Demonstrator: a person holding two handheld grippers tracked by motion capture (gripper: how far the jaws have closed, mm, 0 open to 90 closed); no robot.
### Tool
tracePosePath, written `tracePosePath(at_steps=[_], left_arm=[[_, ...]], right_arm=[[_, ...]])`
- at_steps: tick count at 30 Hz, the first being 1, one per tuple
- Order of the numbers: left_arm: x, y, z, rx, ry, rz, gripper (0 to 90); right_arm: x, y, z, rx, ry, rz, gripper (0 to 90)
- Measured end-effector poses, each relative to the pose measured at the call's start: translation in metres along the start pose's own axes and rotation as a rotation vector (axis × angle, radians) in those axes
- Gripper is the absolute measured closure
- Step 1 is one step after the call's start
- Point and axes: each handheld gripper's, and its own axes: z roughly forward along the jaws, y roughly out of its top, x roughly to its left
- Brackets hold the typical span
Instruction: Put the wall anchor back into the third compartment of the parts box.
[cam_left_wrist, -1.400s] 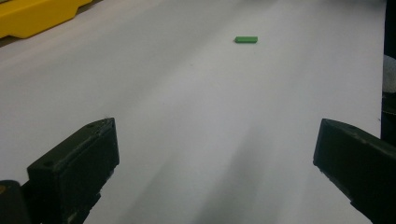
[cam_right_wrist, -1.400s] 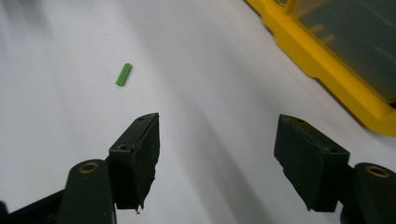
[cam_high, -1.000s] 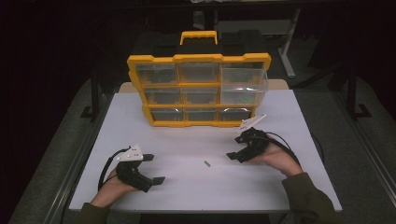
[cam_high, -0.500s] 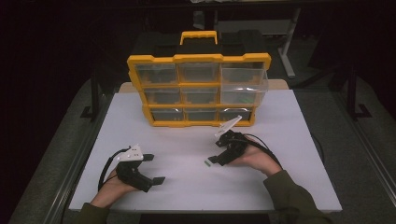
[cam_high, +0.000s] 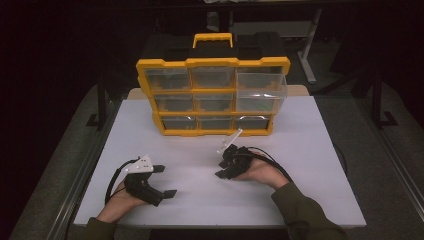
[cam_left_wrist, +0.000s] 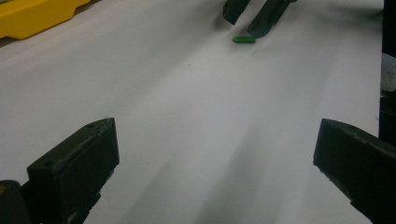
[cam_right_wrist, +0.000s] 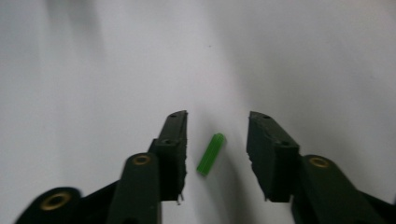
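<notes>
1. Right tongs low over the white table, jaws part open and just been closing; small green plastic peg lies on the table between them, pads not touching it.
2. In the right gripper view the peg sits nearer the left jaw, tilted, a gap on each side.
3. From the left gripper view the same peg lies well ahead of the left tongs, right at the tips of the right tongs.
4. Left tongs jaws wide open, holding nothing, bare table between them.
5. High view: left tongs rest on the table, well apart from the right tongs.
6. Yellow plastic organizer box with clear drawers and a black-and-yellow handle stands upright beyond both tongs, nearer the right tongs.
</notes>
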Motion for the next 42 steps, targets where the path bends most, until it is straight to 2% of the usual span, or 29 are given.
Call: tracePosePath(at_steps=[6, 9, 12, 21, 23, 25, 31, 35, 37, 42], left_arm=[[0.0, 0.0, 0.0, -0.002, 0.0, -0.001, 0.0], [0.0, 0.0, 0.0, -0.002, 0.002, 0.002, 0.0], [0.001, 0.001, 0.0, -0.003, 0.004, 0.004, 0.0], [0.003, 0.001, 0.001, -0.001, 0.008, -0.002, 0.0], [0.004, 0.001, 0.001, -0.003, 0.014, 0.007, 0.0], [0.004, 0.001, 0.0, -0.007, 0.019, 0.005, 0.0], [0.004, 0.001, 0.0, -0.011, 0.032, 0.008, 0.0], [0.005, 0.001, -0.001, -0.011, 0.037, 0.011, 0.0], [0.005, 0.001, -0.001, -0.012, 0.037, 0.008, 0.0], [0.004, 0.001, 0.0, -0.025, 0.036, -0.012, 0.0]], right_arm=[[0.002, -0.001, 0.004, 0.034, 0.019, -0.004, 71.7], [0.002, -0.003, 0.007, 0.044, 0.019, -0.03, 76.1], [0.002, -0.003, 0.007, 0.048, 0.008, -0.03, 81.9], [0.0, -0.004, 0.005, 0.049, 0.016, -0.019, 83.1], [0.0, -0.005, 0.003, 0.046, 0.021, -0.019, 83.2], [-0.002, -0.006, -0.001, 0.032, 0.018, -0.029, 83.6], [-0.009, -0.012, -0.02, 0.009, 0.015, -0.02, 83.7], [-0.014, -0.018, -0.035, 0.001, 0.016, 0.028, 83.7], [-0.018, -0.022, -0.043, -0.012, 0.012, 0.03, 83.7], [-0.027, -0.035, -0.066, -0.044, -0.006, 0.083, 83.7]])
